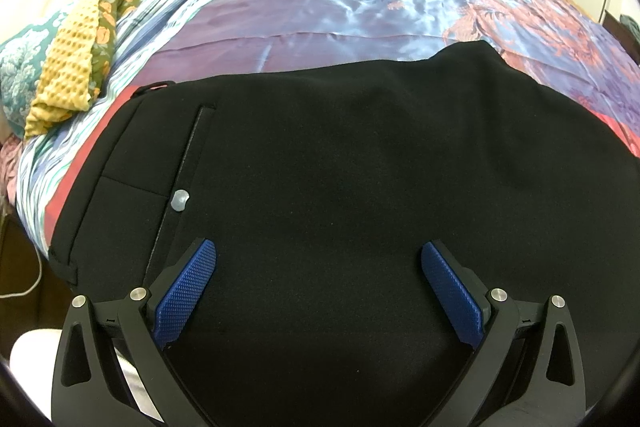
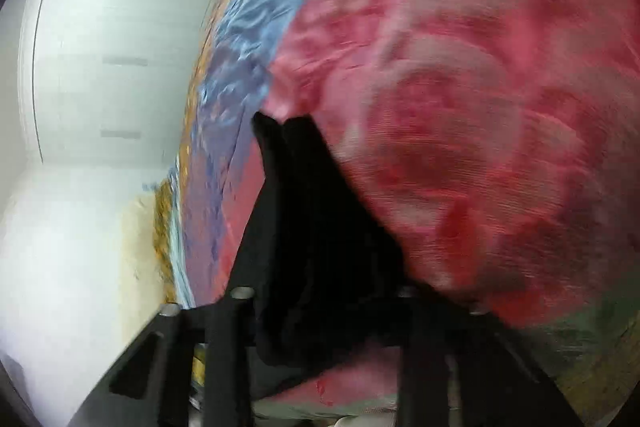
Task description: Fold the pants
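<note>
L tool (image 1: pixel 318 291): I've got it spread wide, blue pads (image 1: pixel 184 291) well apart, nothing pinched. Hangs over the pants, tilted down at them.
R tool (image 2: pixel 320 307): view's smeared w/ blur. Jaws drawn in on a bunch of black cloth; I read it as clenched on the pants, pads themselves hidden by the fabric.
Pants (image 1: pixel 340 187): black, lying flat on the bed, filling most of L view. Back pocket w/ grey button (image 1: pixel 180 200) on the left side, waistband end at left edge. In R view a narrow black wad (image 2: pixel 312 227) runs from the tool out onto the cover.
Bed cover (image 1: pixel 340 7): shiny, blue/purple w/ orange print, red border nr the pants; red-pink patch fills R view.
Bedding pile (image 1: pixel 72 75): far left of L view, yellow waffle cloth + green floral piece, apart from pants.
Wall (image 2: pixel 100 67): white, left in R view.
</note>
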Motion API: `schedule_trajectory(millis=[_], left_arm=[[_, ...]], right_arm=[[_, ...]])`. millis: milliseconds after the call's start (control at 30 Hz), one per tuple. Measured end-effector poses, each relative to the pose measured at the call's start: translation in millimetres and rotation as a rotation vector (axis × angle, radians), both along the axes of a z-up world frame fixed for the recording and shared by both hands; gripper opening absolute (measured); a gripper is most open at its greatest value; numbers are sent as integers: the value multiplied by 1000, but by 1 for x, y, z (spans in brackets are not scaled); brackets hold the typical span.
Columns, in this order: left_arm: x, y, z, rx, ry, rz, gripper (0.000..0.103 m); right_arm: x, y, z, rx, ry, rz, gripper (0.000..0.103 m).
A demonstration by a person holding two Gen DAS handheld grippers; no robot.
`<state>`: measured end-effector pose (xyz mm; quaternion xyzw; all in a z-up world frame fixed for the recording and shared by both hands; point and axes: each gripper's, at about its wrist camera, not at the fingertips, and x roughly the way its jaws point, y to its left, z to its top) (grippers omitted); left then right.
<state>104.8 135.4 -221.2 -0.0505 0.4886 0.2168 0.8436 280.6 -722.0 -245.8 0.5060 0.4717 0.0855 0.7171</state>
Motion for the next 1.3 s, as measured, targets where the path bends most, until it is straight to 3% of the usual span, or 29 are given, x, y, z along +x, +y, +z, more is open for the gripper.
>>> schedule_trajectory(millis=[267,433,533,700,867,933,1100,1167,1200,1267,1300], left_arm=[[0,1,7,-26,10,15,101],[-18,-4,38,-149,-110,-4,101],[-26,-8,50,-221,-176,-36,101],[-24,-2,49,-312,-196,-35,101],[-31,10,46,-396,-215,7,101],[-33,11,44,-415,-215,17,101],[-33,2,41,-407,-192,-5,101],[-32,-3,40,-398,-179,-25,101],[-32,-5,40,-396,-176,-33,101],[-34,-8,42,-410,-178,-45,101],[-36,-9,44,-423,-184,-50,101]], right_arm=[[2,29,41,102,-162,14,19],[1,73,80,188,-265,47,19],[-4,125,93,311,-322,88,19],[-9,230,80,481,-320,144,19],[-16,342,54,465,-282,254,19],[-19,392,40,393,-262,325,19],[-32,496,23,39,-286,613,21],[-43,524,23,-146,-315,712,32],[-50,541,28,-292,-363,795,37],[-50,556,36,-423,-446,911,70],[-52,557,41,-472,-478,947,80]])
